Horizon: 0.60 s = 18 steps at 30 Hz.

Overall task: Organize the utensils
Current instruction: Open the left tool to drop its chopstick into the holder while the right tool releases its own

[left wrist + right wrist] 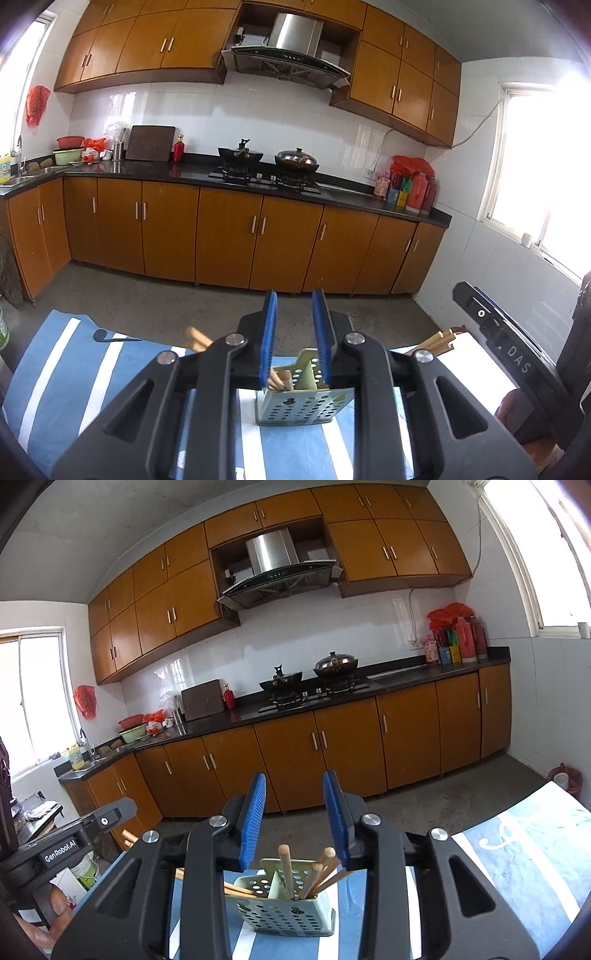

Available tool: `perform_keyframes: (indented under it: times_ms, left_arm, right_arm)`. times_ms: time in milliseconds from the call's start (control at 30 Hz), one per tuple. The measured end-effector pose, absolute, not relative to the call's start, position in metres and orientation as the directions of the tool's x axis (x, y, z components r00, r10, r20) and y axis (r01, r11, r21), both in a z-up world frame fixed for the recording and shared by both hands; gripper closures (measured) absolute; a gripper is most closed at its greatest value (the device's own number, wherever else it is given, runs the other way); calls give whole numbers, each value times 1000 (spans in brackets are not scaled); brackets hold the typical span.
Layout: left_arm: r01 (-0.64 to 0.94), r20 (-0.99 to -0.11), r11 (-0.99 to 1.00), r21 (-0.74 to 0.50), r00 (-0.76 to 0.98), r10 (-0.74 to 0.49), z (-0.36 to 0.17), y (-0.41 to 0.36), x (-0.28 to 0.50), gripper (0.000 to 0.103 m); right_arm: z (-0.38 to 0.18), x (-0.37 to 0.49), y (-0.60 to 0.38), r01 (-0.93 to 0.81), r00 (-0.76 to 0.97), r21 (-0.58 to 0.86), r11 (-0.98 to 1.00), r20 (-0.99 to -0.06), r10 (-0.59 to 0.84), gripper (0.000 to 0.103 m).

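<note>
Right wrist | utensil holder (286,908) below open right claw (299,814)

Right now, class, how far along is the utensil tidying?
Done: several wooden chopsticks stand in the green perforated holder on the striped cloth. In hand: nothing; the left gripper and right gripper have open, empty jaws. Left: loose chopsticks still lie beside the holder.

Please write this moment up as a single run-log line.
left gripper: open, empty | right gripper: open, empty | green holder: upright on striped cloth, chopsticks inside
</note>
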State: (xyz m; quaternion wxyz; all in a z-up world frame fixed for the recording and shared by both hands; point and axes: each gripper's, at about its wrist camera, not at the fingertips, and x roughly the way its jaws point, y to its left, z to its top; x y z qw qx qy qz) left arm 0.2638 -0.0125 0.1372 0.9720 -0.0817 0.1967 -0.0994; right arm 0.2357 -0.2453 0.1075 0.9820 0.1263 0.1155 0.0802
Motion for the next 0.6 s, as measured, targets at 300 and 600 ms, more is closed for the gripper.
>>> perform_keyframes:
  times_ms: [300, 600]
  left_arm:
    - [104, -358, 976, -190, 919, -167, 144, 10, 239, 74]
    - [59, -351, 985, -163, 929, -114, 140, 27, 201, 59]
  right_arm:
    - [114, 218, -250, -98, 965, 243, 965, -214, 152, 66]
    - [118, 183, -247, -60, 977, 187, 981, -191, 96, 37]
